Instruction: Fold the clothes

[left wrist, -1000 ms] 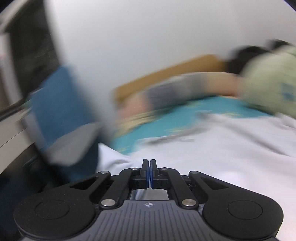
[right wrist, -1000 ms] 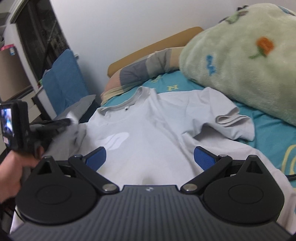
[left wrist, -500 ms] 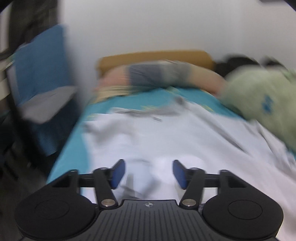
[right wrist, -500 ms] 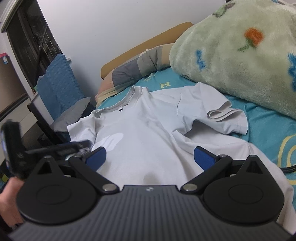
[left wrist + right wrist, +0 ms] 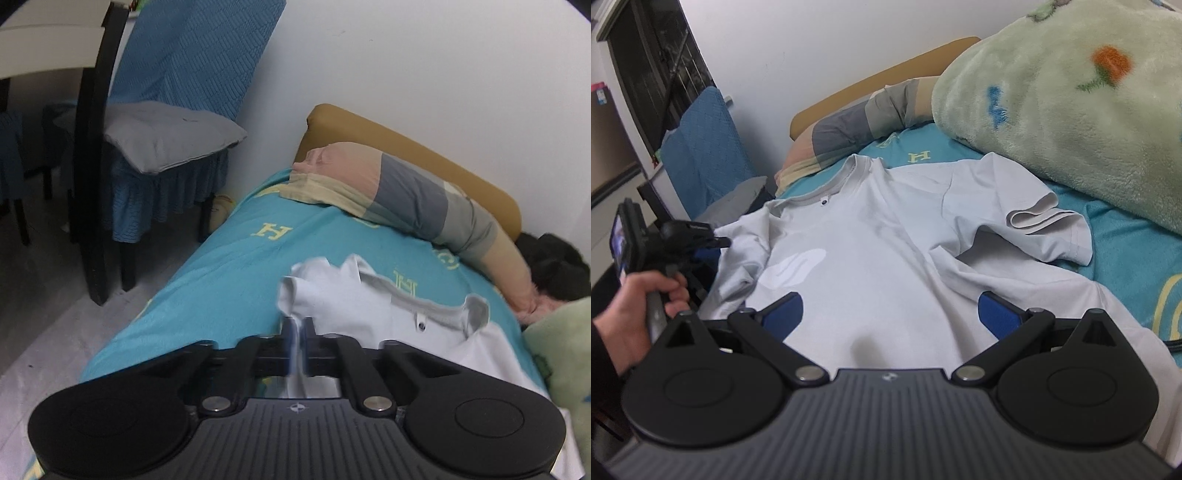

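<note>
The white T-shirt (image 5: 886,236) lies face up on the bed (image 5: 1123,251), collar toward the striped pillow (image 5: 857,122) and one sleeve just beside the green blanket (image 5: 1071,110). Half a second ago the left gripper (image 5: 296,328) had its jaws spread over the cloth; now they are pinched shut on the shirt's sleeve edge (white fabric runs up between the blue pads), and the blur is gone from its view. The right gripper (image 5: 890,314) hovers low over the shirt's middle as before, jaws wide apart and holding nothing. The left hand (image 5: 635,314) grips its handle at the bed's side, near the blue chair (image 5: 177,110).
</note>
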Available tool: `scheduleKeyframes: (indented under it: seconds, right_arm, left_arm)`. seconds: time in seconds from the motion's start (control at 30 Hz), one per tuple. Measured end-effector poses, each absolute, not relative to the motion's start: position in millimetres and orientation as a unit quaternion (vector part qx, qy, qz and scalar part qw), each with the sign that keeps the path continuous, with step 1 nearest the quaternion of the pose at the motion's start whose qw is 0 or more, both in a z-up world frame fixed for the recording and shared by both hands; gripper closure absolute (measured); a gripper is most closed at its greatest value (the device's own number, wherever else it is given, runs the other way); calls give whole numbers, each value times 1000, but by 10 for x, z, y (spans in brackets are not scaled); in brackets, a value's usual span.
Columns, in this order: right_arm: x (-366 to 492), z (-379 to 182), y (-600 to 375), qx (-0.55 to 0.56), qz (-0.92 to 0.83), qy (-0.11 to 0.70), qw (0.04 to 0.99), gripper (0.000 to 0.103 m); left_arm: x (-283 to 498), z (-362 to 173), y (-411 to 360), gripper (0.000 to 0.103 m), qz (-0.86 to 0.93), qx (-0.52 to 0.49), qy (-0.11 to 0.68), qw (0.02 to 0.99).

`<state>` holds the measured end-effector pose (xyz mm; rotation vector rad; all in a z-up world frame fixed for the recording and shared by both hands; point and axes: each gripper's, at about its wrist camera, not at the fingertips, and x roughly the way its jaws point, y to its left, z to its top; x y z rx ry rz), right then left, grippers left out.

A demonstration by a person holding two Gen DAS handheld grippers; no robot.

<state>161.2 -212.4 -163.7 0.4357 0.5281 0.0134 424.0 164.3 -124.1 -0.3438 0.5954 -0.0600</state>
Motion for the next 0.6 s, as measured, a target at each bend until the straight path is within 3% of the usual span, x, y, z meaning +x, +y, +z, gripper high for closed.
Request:
scheduleKeyframes:
  seconds: [0.07, 0.23, 0.33, 0.43, 0.47, 0.5, 0.6]
  right_arm:
    - [1613, -1653, -2125, 215, 8, 256, 942, 0]
    - [1598, -1615, -2060, 195, 17, 245, 949, 0]
    - [1575, -1573, -1989, 163, 23, 231, 959, 0]
    - [1571, -1542, -1930, 137, 25, 223, 965, 0]
    - [1574, -1538, -1926, 134, 26, 222, 965, 0]
    - [1577, -1536, -1923, 131, 26, 221, 966, 0]
    - [1583, -1523, -1918, 126, 27, 216, 968, 0]
  left_arm:
    - [4291, -1074, 1847, 101, -34, -172, 290, 941]
    - [4589, -509, 2417, 101, 78, -41, 286, 954]
    - [4786, -495, 2705, 101, 147, 32, 302, 942]
    - [4706, -661, 2907, 97, 150, -35, 317, 936]
    - [4623, -709, 2909, 86, 144, -54, 315, 937]
    - [4540, -758, 2912, 68, 138, -74, 313, 937]
    - [4086, -719, 2654, 47, 101, -89, 327, 935]
